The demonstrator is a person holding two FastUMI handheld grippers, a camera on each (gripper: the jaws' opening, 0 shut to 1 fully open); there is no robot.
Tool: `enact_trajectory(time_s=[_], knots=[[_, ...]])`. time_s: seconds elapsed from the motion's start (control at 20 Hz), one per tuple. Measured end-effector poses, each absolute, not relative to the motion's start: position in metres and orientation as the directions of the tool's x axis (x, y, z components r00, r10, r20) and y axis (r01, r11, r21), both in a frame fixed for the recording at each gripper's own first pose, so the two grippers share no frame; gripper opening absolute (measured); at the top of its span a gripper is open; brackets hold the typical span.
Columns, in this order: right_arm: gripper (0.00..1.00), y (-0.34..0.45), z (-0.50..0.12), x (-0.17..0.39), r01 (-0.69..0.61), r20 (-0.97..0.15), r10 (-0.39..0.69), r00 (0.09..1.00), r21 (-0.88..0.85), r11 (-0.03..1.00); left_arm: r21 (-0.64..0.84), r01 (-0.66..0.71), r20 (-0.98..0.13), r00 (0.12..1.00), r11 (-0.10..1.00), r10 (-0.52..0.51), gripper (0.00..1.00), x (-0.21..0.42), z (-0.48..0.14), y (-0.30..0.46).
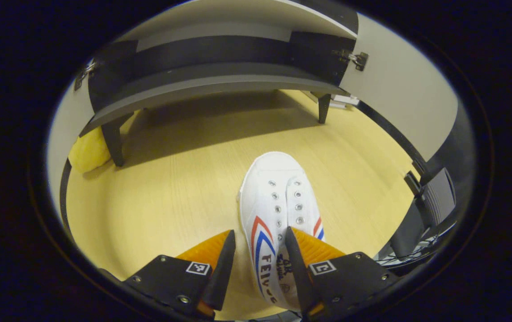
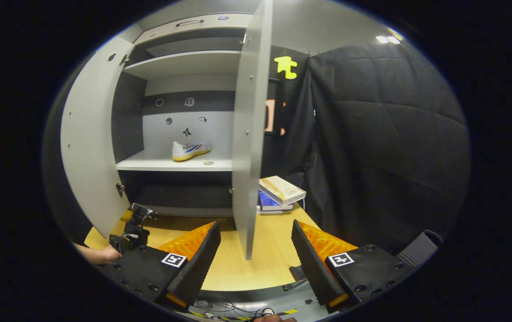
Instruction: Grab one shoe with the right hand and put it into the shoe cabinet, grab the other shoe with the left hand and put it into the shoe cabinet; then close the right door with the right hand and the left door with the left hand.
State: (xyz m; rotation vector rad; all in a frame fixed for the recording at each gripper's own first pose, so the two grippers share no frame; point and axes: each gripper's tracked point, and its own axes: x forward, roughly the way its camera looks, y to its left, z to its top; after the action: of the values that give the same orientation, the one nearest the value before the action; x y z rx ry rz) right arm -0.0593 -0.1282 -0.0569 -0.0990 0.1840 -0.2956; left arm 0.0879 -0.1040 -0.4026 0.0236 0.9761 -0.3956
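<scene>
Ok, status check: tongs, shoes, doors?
Left tongs open, straddling the second shoe on the floor. Right tongs open, empty. First shoe on the shelf. Both doors open, right door ahead.

In the left gripper view the shoe's point(image 1: 278, 214) heel is cut off at the bottom edge, behind the left tool point(image 1: 260, 264); whether its fingers touch the shoe is unclear. In the right gripper view the small marks on the cabinet's point(image 2: 184, 134) back wall are too small to make out, and the open right door point(image 2: 249, 134) hides part of the books point(image 2: 280, 192).
</scene>
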Motion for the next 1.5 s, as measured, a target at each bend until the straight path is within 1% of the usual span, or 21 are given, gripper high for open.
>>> enact_trajectory(time_s=[0.05, 0.1, 0.15, 0.2, 0.25, 0.3, 0.35, 0.4, 0.45, 0.55, 0.6, 0.65, 0.7, 0.75, 0.8, 0.85, 0.9, 0.95, 1.15, 1.3, 1.5], knots=[[0.99, -0.141, -0.054, -0.059, 0.298, -0.158, -0.313, 0.937, -0.114, 0.948, -0.160, 0.322, -0.824, 0.477, 0.933, -0.305, 0.66, 0.084, -0.405, -0.104], [0.99, -0.152, -0.052, -0.058, 0.306, -0.155, -0.318, 0.935, -0.098, 0.947, -0.188, 0.266, -0.830, 0.471, 0.945, -0.298, 0.66, 0.078, -0.396, -0.106], [0.99, -0.163, -0.051, -0.056, 0.311, -0.153, -0.320, 0.935, -0.080, 0.947, -0.196, 0.201, -0.837, 0.476, 0.960, -0.270, 0.57, 0.076, -0.396, -0.113], [0.99, -0.174, -0.050, -0.051, 0.315, -0.149, -0.321, 0.935, -0.061, 0.947, -0.180, 0.182, -0.841, 0.481, 0.967, -0.248, 0.47, 0.077, -0.402, -0.116], [0.97, -0.183, -0.049, -0.046, 0.315, -0.141, -0.319, 0.937, -0.046, 0.948, -0.154, 0.182, -0.842, 0.490, 0.971, -0.226, 0.44, 0.075, -0.403, -0.114], [0.99, -0.192, -0.050, -0.042, 0.313, -0.143, -0.314, 0.939, -0.030, 0.949, -0.134, 0.180, -0.850, 0.485, 0.974, -0.207, 0.41, 0.075, -0.405, -0.115], [0.99, -0.197, -0.052, -0.039, 0.306, -0.149, -0.305, 0.941, -0.017, 0.952, -0.090, 0.182, -0.849, 0.500, 0.979, -0.171, 0.41, 0.077, -0.402, -0.109], [0.97, -0.204, -0.053, -0.035, 0.300, -0.150, -0.297, 0.943, -0.007, 0.954, -0.087, 0.158, -0.851, 0.502, 0.984, -0.156, 0.32, 0.077, -0.403, -0.113], [0.99, -0.212, -0.052, -0.033, 0.306, -0.141, -0.304, 0.942, -0.008, 0.952, -0.097, 0.139, -0.861, 0.486, 0.986, -0.153, 0.22, 0.074, -0.404, -0.115], [0.96, -0.227, -0.049, -0.029, 0.309, -0.111, -0.309, 0.944, -0.020, 0.951, -0.116, 0.080, -0.864, 0.483, 0.990, -0.141, 0.22, 0.075, -0.404, -0.110], [0.99, -0.234, -0.049, -0.029, 0.301, -0.107, -0.301, 0.948, -0.015, 0.954, -0.137, 0.010, -0.855, 0.504, 0.991, -0.123, 0.22, 0.081, -0.403, -0.110], [0.98, -0.239, -0.051, -0.027, 0.289, -0.111, -0.287, 0.951, -0.001, 0.957, -0.173, -0.052, -0.865, 0.485, 0.984, -0.127, 0.03, 0.068, -0.404, -0.113], [0.96, -0.243, -0.053, -0.026, 0.277, -0.118, -0.274, 0.954, 0.013, 0.961, -0.181, -0.086, -0.858, 0.500, 0.980, -0.114, 0.03, 0.067, -0.402, -0.114], [0.96, -0.249, -0.055, -0.023, 0.271, -0.124, -0.266, 0.956, 0.025, 0.962, -0.179, -0.111, -0.862, 0.497, 0.978, -0.101, 0.03, 0.063, -0.403, -0.112], [0.98, -0.257, -0.055, -0.021, 0.263, -0.128, -0.256, 0.958, 0.037, 0.964, -0.175, -0.130, -0.860, 0.503, 0.976, -0.087, 0.03, 0.063, -0.403, -0.113], [0.96, -0.262, -0.056, -0.017, 0.255, -0.131, -0.247, 0.960, 0.047, 0.966, -0.175, -0.152, -0.853, 0.516, 0.973, -0.073, 0.03, 0.064, -0.399, -0.113], [0.96, -0.269, -0.056, -0.013, 0.243, -0.136, -0.233, 0.963, 0.056, 0.968, -0.176, -0.173, -0.847, 0.529, 0.969, -0.060, 0.02, 0.062, -0.395, -0.111], [0.99, -0.275, -0.056, -0.010, 0.234, -0.136, -0.224, 0.965, 0.061, 0.970, -0.177, -0.187, -0.843, 0.535, 0.966, -0.051, 0.02, 0.063, -0.392, -0.109], [0.97, -0.299, -0.054, 0.012, 0.172, -0.133, -0.162, 0.978, 0.065, 0.983, -0.164, -0.210, -0.810, 0.586, 0.964, -0.010, 0.02, 0.066, -0.384, -0.106], [0.97, -0.308, -0.043, 0.026, 0.112, -0.110, -0.105, 0.988, 0.058, 0.992, -0.183, -0.253, -0.768, 0.640, 0.950, 0.023, 0.01, 0.067, -0.367, -0.096], [0.97, -0.310, -0.031, 0.041, 0.064, -0.072, -0.061, 0.995, 0.040, 0.997, -0.199, -0.308, -0.697, 0.712, 0.930, 0.087, 0.02, 0.073, -0.345, -0.081]])
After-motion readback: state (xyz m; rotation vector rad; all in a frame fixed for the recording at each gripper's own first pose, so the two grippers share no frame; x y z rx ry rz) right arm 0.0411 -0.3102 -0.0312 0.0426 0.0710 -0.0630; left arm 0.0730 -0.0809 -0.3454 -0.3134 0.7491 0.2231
